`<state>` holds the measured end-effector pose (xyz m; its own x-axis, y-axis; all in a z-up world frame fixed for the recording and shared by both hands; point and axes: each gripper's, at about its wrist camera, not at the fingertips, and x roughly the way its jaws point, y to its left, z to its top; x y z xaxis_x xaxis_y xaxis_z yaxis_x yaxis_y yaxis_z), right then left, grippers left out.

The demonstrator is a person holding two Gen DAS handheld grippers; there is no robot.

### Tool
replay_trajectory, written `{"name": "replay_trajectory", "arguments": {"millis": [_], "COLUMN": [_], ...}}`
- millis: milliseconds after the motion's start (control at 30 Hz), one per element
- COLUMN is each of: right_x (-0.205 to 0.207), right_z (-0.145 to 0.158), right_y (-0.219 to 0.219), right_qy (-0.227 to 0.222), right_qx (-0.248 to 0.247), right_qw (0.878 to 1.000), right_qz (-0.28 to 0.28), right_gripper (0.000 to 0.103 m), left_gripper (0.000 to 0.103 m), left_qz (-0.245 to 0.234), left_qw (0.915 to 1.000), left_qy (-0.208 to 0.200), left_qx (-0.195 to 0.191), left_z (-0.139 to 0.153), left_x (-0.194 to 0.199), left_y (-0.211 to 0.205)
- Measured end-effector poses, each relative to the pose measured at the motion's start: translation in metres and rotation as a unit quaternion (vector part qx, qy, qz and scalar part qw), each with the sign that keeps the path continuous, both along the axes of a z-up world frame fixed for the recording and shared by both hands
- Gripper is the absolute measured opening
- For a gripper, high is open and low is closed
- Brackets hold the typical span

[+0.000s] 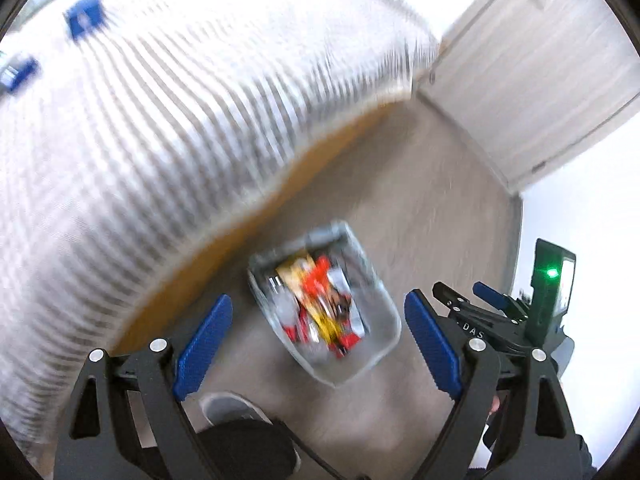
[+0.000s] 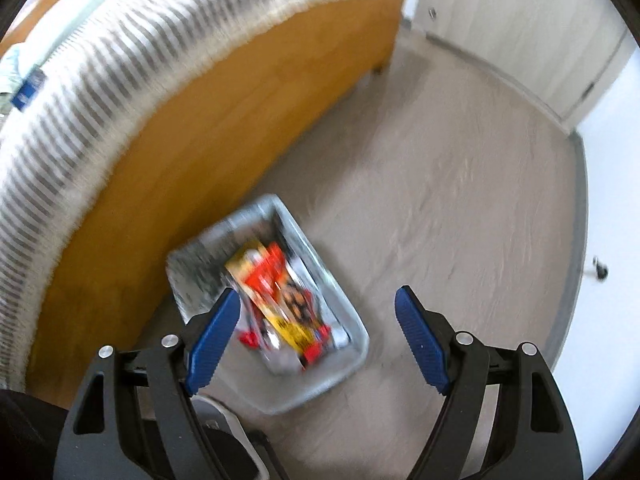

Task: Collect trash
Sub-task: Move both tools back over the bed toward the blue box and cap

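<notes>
A grey plastic bin (image 1: 376, 352) (image 2: 192, 276) stands on the floor beside the bed, holding several red, yellow and silver wrappers (image 1: 320, 300) (image 2: 280, 300). High above the bin, my left gripper (image 1: 320, 336) is open, nothing between its blue pads. My right gripper (image 2: 318, 328) is also open and empty, hanging above the bin; it shows in the left wrist view as a black body with a green light (image 1: 500, 320). Two blue packets (image 1: 84, 16) (image 1: 18, 74) lie on the bed cover; one blue packet (image 2: 28, 90) shows in the right wrist view. Both views are blurred.
A bed with a striped white and grey cover (image 1: 140, 140) (image 2: 100, 80) and a wooden side board (image 2: 180, 140) fills the left. The person's shoe (image 1: 228, 408) (image 2: 216, 412) stands by the bin. Pale cupboard doors (image 1: 520, 80) and a white wall (image 2: 608, 240) bound the grey floor (image 2: 440, 200).
</notes>
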<state>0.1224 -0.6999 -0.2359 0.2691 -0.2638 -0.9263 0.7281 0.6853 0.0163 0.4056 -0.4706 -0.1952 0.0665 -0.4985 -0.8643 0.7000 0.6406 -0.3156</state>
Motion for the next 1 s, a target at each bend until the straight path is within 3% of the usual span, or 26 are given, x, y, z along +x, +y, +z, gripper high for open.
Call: {"name": "replay_trajectory", "arguments": {"millis": [133,233,300,400,567,633,833,900,1000], "right_x": [0.033,0.065,0.082,0.110,0.157,0.176,0.268,0.312,0.385], "right_z": [0.040,0.066,0.075,0.086,0.088,0.087,0.093,0.098,0.106], "right_y": [0.017,0.038,0.049,0.070,0.100,0.109,0.127,0.139,0.151], "right_qy": [-0.039,-0.064,-0.073,-0.084,-0.085,-0.087,-0.109,-0.120,-0.143], "right_qx": [-0.027,-0.037,-0.041,-0.045,-0.055,-0.052,-0.039,-0.038,-0.050], "right_qw": [0.998,0.996,0.994,0.990,0.984,0.981,0.969,0.959,0.944], "right_qz": [0.028,0.057,0.073,0.100,0.148,0.162,0.218,0.252,0.293], "right_gripper": [0.076,0.076,0.076,0.076,0.076,0.076,0.076,0.076,0.076], "left_gripper": [0.086,0.086,0.088,0.089,0.092,0.092,0.092,0.092,0.092], "left_qz": [0.042,0.067,0.088,0.124,0.167,0.184,0.218,0.232,0.255], "left_qw": [0.9967,0.9918,0.9860,0.9702,0.9506,0.9463,0.9468,0.9484,0.9521], "left_qy": [-0.055,-0.095,-0.133,-0.207,-0.261,-0.265,-0.235,-0.214,-0.169], "left_qx": [-0.043,-0.053,-0.047,-0.022,0.013,0.019,0.031,0.036,0.004], "left_z": [0.056,0.084,0.099,0.112,0.107,0.103,0.092,0.087,0.077], "left_x": [0.027,0.047,0.063,0.089,0.138,0.157,0.201,0.207,0.204], "left_y": [0.048,0.077,0.097,0.132,0.182,0.201,0.241,0.250,0.262]}}
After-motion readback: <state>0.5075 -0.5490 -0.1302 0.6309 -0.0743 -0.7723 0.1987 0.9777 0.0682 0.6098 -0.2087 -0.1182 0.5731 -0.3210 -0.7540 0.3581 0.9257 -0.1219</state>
